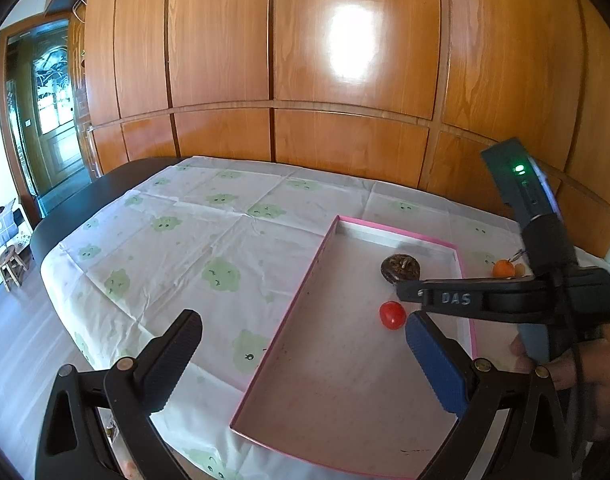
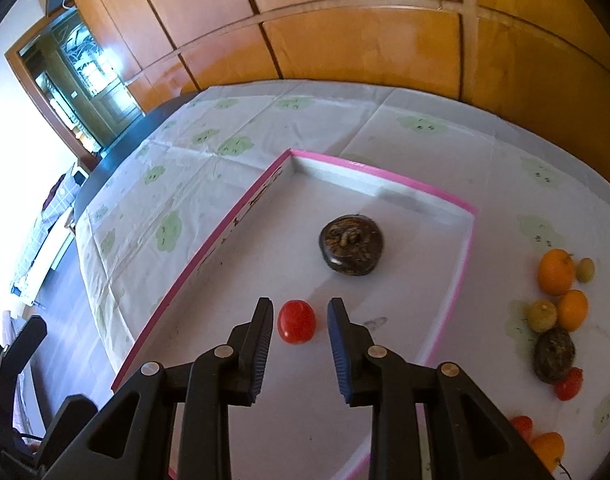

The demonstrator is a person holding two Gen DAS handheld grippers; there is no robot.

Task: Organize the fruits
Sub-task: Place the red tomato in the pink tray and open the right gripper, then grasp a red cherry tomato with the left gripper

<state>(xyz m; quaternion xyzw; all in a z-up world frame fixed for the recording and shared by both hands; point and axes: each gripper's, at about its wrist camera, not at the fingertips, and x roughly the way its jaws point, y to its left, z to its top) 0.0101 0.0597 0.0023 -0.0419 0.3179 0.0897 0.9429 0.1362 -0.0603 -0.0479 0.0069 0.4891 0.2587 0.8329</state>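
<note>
While my right gripper [image 2: 301,316] hangs tilted down over the pink-rimmed tray [image 2: 461,264], the red tomato [image 2: 296,321] sits on the tray floor directly between its two fingertips, and that is the relation I care about most. From the right wrist view I can see a sliver of daylight on either side of the tomato, so the pads do not seem to be pressing on it: the jaws stand narrow, only a little wider than the fruit, and hold nothing. The tomato looks nearly round, slightly longer across the tray than deep, so I judge its long axis hardly matters for a grip or a release. Beyond it, further along the line the fingers point, lies the dark round fruit [image 2: 351,245], well apart from the tomato. My left gripper [image 1: 301,364] is spread wide and empty over the tray's near edge, clearly farther from the tomato than the right. Outside the tray, on the cloth to the right, the remaining fruit pile [image 2: 559,308] waits, nearer to my right hand, so I expect the right side to fetch the next piece.
</note>
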